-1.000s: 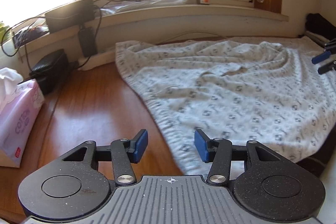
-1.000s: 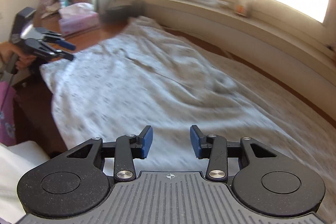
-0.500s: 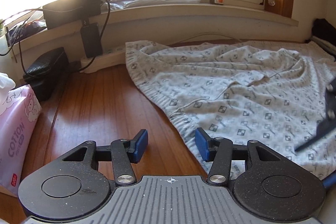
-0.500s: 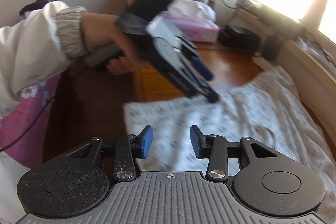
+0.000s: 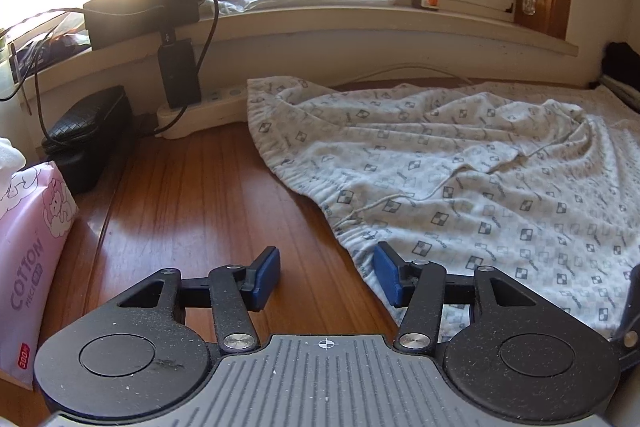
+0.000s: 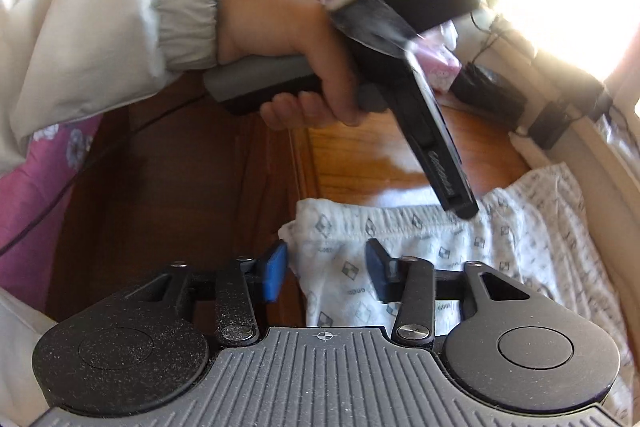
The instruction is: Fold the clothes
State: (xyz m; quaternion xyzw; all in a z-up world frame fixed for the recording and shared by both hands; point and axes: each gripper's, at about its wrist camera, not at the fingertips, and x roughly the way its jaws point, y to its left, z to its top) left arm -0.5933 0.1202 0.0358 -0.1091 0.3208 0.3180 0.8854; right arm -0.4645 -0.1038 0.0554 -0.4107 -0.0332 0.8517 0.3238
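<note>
Both jaws stand wide and hold nothing: the left hand-held gripper (image 5: 326, 277) and right hand-held gripper (image 6: 326, 269) hover at the waistband edge of the patterned trousers (image 5: 480, 179), spread rumpled on the table (image 5: 192, 203). Gripping that waistband seems next.

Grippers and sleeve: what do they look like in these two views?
Both grippers, left and right, are speckled black, with two round discs, a ribbed grey centre plate bearing a crosshair mark, silver pivot screws and blue finger pads. The person's sleeve is white with a gathered grey cuff.
</note>
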